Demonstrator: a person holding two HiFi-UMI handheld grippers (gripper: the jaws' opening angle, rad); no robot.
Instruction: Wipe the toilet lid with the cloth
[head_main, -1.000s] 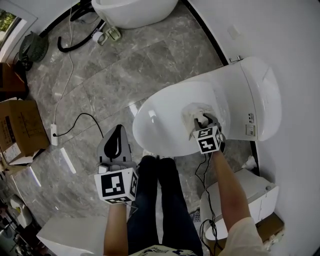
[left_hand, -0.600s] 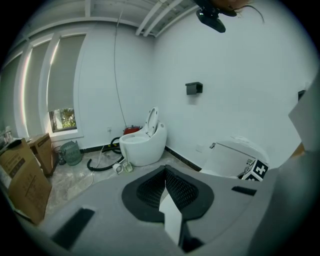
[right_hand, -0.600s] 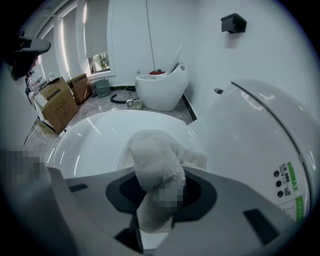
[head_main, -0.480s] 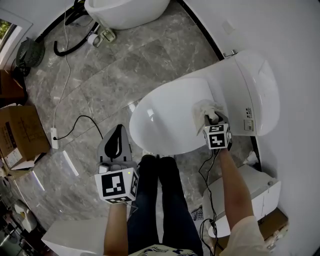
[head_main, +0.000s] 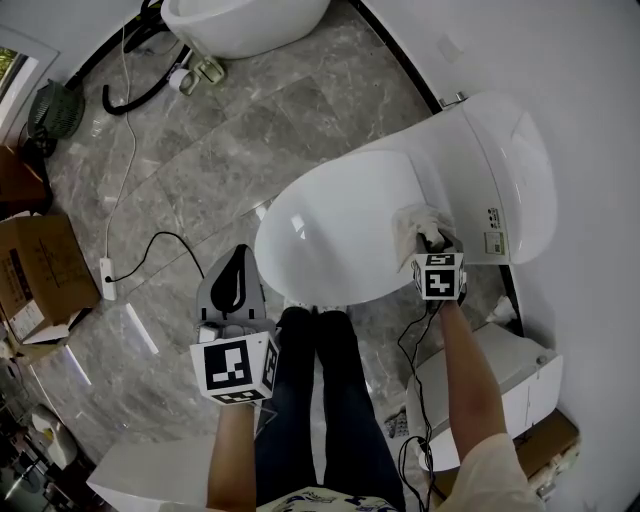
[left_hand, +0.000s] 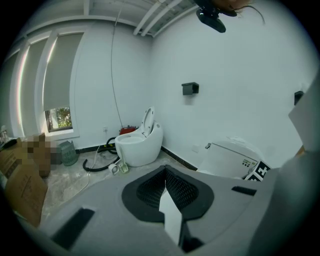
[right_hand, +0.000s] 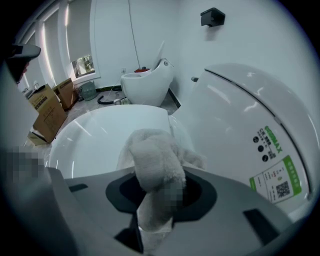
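Observation:
The white toilet lid lies closed below me; in the right gripper view the toilet lid fills the middle. A crumpled white cloth rests on its right side near the hinge. My right gripper is shut on the cloth, pressing it onto the lid. My left gripper hangs over the floor left of the toilet, away from the lid. Its jaws meet with nothing between them, as the left gripper view shows.
The toilet's rear housing stands against the right wall. A second white toilet sits at the far end, with a black hose beside it. Cardboard boxes and a power strip with cord lie at the left.
My right gripper has slid the cloth to the right across the lid, toward the hinge side. The left gripper has stayed in place.

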